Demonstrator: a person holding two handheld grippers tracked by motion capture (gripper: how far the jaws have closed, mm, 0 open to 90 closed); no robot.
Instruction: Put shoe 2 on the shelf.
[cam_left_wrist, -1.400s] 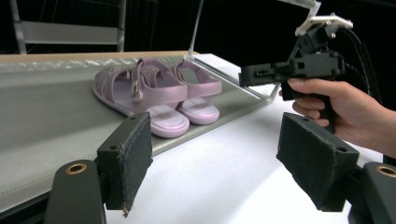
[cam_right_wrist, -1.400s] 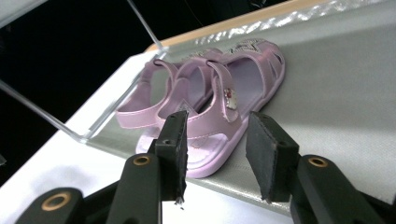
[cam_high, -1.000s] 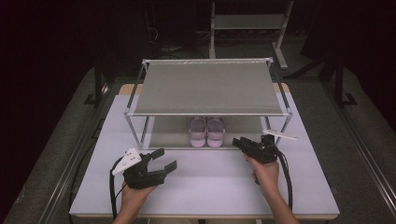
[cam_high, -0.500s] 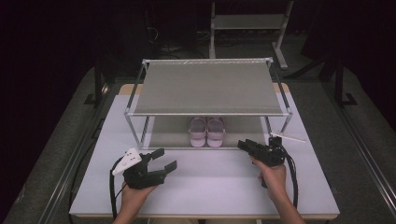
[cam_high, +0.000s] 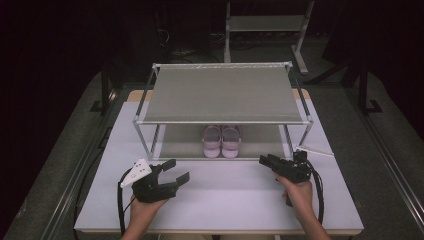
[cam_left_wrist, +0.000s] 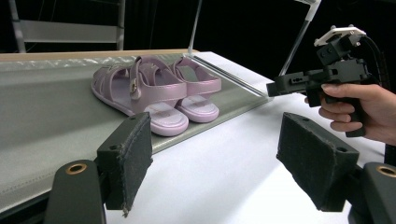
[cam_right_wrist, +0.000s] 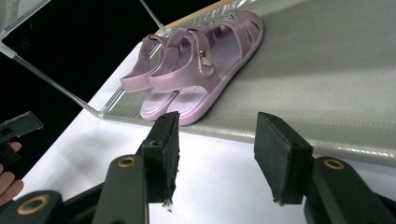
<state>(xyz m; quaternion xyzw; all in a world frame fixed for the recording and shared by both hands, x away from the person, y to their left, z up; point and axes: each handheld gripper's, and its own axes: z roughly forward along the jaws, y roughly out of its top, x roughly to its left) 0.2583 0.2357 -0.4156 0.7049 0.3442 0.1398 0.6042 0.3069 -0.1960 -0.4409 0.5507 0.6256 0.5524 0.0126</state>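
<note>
At mid-frame, my white table (cam_high: 220, 195) carries a two-tier rack (cam_high: 222, 95); pink sandals (cam_high: 221, 141) sit on its lower shelf (cam_high: 260, 140).

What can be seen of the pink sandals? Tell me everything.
The pink sandals are a small pair in pale lilac-pink, of a glossy plastic-like material, with woven front straps, an ankle strap with a small buckle, and printed insoles. They stand upright, side by side and touching, on the lower grey shelf of the rack, heels toward the person and close to the shelf's front edge. Nothing holds them; neither gripper touches them.
</note>
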